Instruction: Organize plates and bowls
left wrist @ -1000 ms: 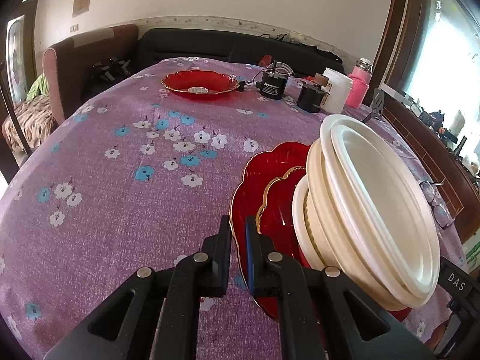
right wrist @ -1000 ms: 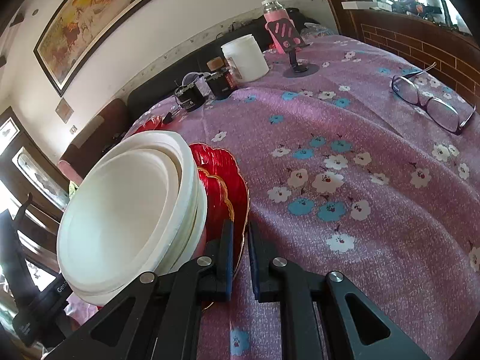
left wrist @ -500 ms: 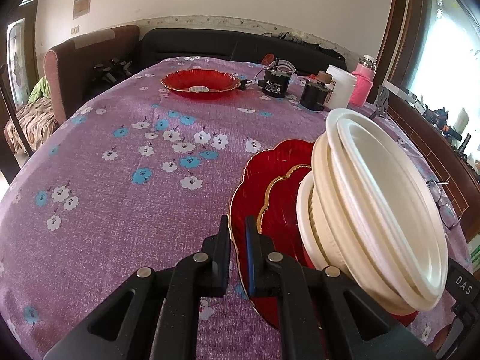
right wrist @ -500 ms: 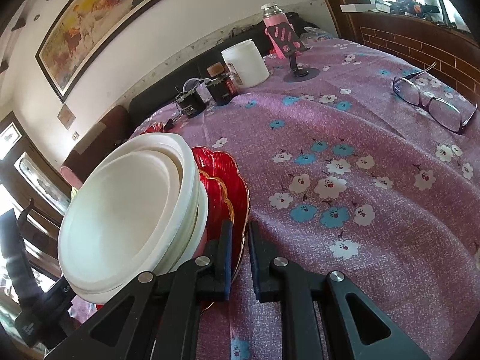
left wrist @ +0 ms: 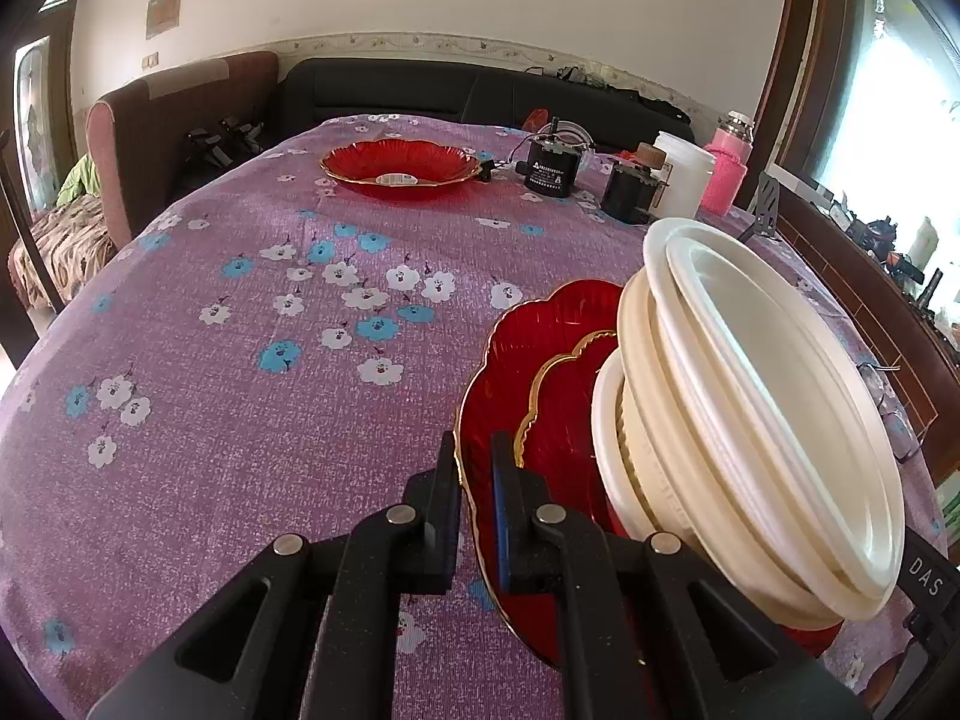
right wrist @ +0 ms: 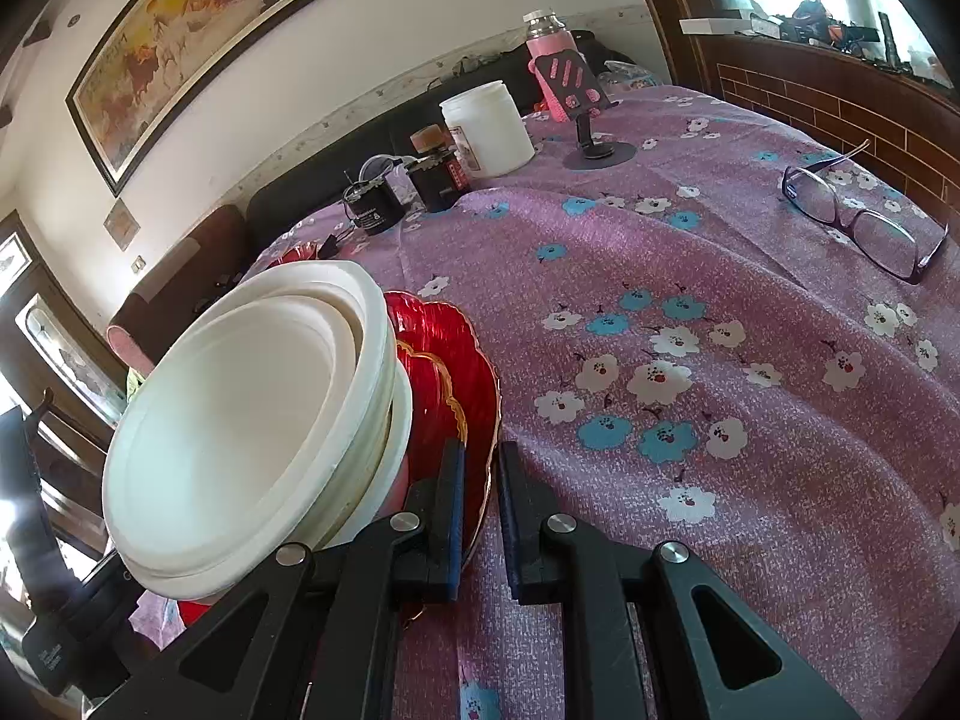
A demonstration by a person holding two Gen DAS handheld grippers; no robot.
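Observation:
A stack of dishes is held above the purple flowered tablecloth [left wrist: 240,360]. A large red scalloped plate [left wrist: 516,336] is at the bottom, a smaller gold-rimmed red plate [left wrist: 564,408] on it, and several white bowls and plates [left wrist: 750,420] on top. My left gripper [left wrist: 475,480] is shut on the large red plate's rim. My right gripper [right wrist: 480,480] is shut on the same plate's rim [right wrist: 486,372] from the other side, with the white bowls [right wrist: 252,420] to its left. Another red plate [left wrist: 401,167] sits at the table's far side.
At the far edge stand two black jars [left wrist: 549,171], a white container [left wrist: 684,180] and a pink bottle [left wrist: 729,180]. A phone stand [right wrist: 591,120] and glasses [right wrist: 858,216] lie on the right side. A sofa [left wrist: 180,114] is behind the table.
Both views shift slightly: the far red plate and jars sit a little farther up and left. The stack stays gripped by both grippers, about the same tilt.

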